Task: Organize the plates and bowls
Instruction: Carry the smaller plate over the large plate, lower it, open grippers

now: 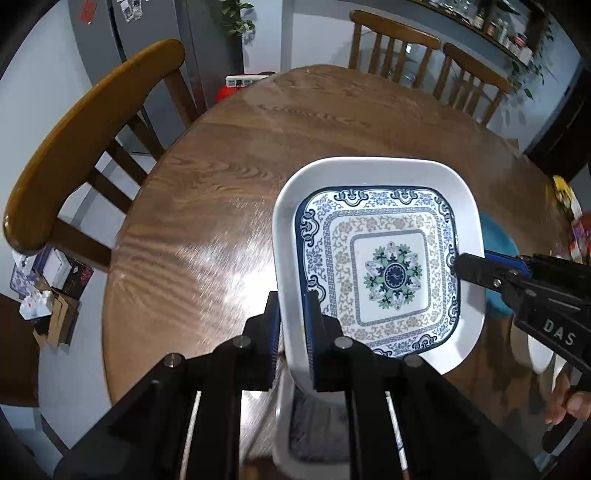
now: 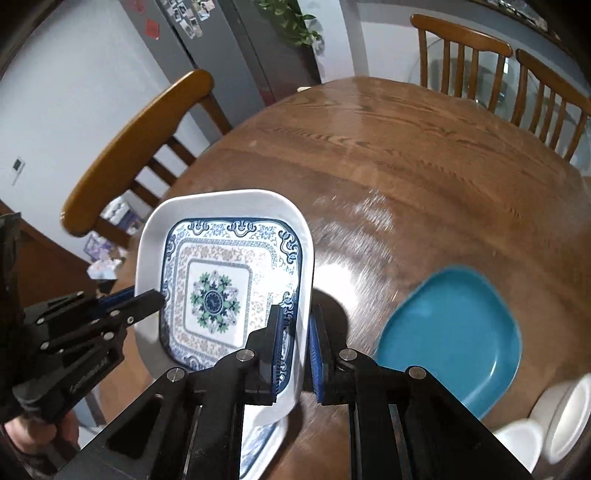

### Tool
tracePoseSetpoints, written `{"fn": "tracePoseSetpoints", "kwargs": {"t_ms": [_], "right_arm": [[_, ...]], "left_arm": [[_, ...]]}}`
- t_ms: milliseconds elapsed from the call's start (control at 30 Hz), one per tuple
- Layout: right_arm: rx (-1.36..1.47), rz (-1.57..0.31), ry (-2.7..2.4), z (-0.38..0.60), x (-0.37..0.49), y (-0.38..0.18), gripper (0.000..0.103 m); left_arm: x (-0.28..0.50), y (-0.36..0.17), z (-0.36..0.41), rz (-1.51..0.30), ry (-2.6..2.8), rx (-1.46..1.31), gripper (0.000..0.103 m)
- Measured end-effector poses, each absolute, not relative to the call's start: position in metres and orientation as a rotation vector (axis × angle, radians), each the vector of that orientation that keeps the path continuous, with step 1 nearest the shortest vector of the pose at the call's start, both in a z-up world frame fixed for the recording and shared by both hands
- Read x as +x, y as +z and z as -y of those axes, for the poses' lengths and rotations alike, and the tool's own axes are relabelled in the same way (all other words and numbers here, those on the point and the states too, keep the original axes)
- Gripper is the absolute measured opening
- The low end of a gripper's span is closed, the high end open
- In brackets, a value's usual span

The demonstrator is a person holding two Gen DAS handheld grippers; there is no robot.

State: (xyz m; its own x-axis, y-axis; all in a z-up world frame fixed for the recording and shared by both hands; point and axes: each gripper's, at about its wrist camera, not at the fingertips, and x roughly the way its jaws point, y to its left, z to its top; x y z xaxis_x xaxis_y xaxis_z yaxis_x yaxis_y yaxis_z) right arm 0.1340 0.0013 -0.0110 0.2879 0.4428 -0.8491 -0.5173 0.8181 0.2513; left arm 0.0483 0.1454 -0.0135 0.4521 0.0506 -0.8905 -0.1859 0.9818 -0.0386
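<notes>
Both tools — left tool (image 1: 291, 321), right tool (image 2: 297, 332) — apparently clamp the patterned plate (image 1: 388, 273).

Home dining area w/ kitchen adjacent. Round wood-grain dining table (image 1: 236, 177) w/ matching spindle-back wooden chairs (image 1: 74, 155) around it. Grey fridge (image 2: 207, 48) w/ magnets & photos stuck on the door, trailing houseplant (image 2: 291, 18) on top. Wall shelf (image 1: 498, 29) of jars/bottles at upper right. Crockery on the table — patterned square plate (image 1: 376, 258), teal plate (image 2: 454, 332). Boxes & clutter (image 1: 48, 288) on the floor — lived-in, domestic.
</notes>
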Motion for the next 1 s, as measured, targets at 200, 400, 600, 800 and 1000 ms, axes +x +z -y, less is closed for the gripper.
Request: {"fn": "tracePoseSetpoints", "kwargs": {"t_ms": [200, 400, 600, 800, 1000], "right_arm": [[-0.032, -1.171, 0.668, -0.002, 0.086, -0.023, 0.015], [0.016, -1.254, 0.650, 0.006, 0.055, -0.045, 0.016], [0.017, -1.294, 0.613, 0.012, 0.041, -0.057, 0.016], [0.002, -1.293, 0.586, 0.012, 0.040, -0.059, 0.016], [-0.028, -1.275, 0.563, 0.003, 0.039, -0.059, 0.016]], "left_arm": [[0.022, -0.021, -0.152, -1.128, 0.112, -0.095, 0.010], [0.005, -0.039, -0.149, -1.186, 0.054, -0.063, 0.010], [0.003, -0.057, -0.147, -1.228, 0.022, -0.055, 0.010], [0.009, -0.066, -0.150, -1.248, 0.016, -0.055, 0.010], [0.008, -0.072, -0.150, -1.259, 0.017, -0.063, 0.011]]}}
